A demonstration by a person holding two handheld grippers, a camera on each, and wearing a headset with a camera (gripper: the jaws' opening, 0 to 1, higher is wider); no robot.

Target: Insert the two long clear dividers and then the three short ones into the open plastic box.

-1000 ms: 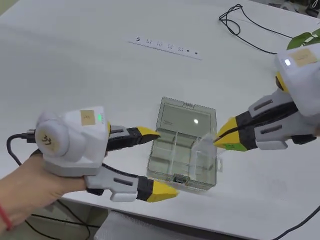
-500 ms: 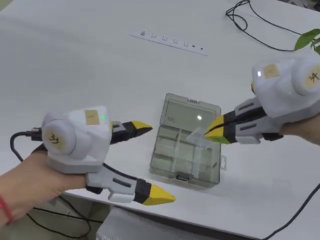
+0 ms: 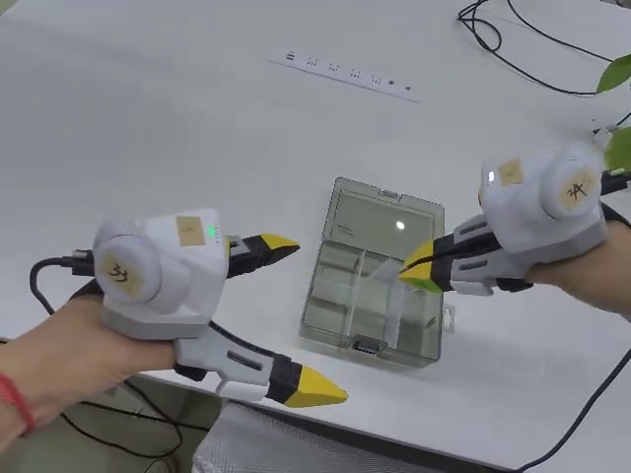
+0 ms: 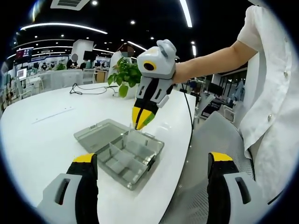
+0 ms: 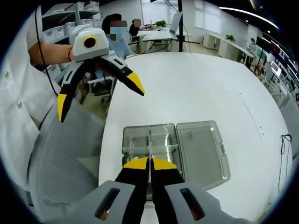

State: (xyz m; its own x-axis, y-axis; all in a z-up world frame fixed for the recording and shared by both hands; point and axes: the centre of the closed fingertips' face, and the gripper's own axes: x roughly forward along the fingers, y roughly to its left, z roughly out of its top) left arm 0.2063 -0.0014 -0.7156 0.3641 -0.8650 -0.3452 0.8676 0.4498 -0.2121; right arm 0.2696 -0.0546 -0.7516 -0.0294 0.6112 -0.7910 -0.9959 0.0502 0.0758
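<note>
The clear plastic box [image 3: 347,301] lies open near the table's front edge, lid [image 3: 385,222] folded flat behind it, with clear partitions standing inside. My right gripper [image 3: 415,272] is shut on a clear divider [image 3: 382,286] that slants down into the right part of the box. In the right gripper view the divider [image 5: 149,140] shows edge-on beyond the shut tips [image 5: 149,163], over the box [image 5: 135,140]. My left gripper [image 3: 297,315] is open and holds nothing, a little left of the box. The left gripper view has the box [image 4: 119,151] ahead of the open jaws, with the right gripper [image 4: 141,119] above it.
A white power strip [image 3: 345,74] lies at the back of the white table [image 3: 148,128], with black cables [image 3: 513,30] and a plant leaf [image 3: 616,74] at the far right. A grey mesh chair [image 5: 65,158] stands below the table's front edge.
My right gripper has turned and brought the divider a little further in over the box. My left gripper has drawn back from the box's left edge.
</note>
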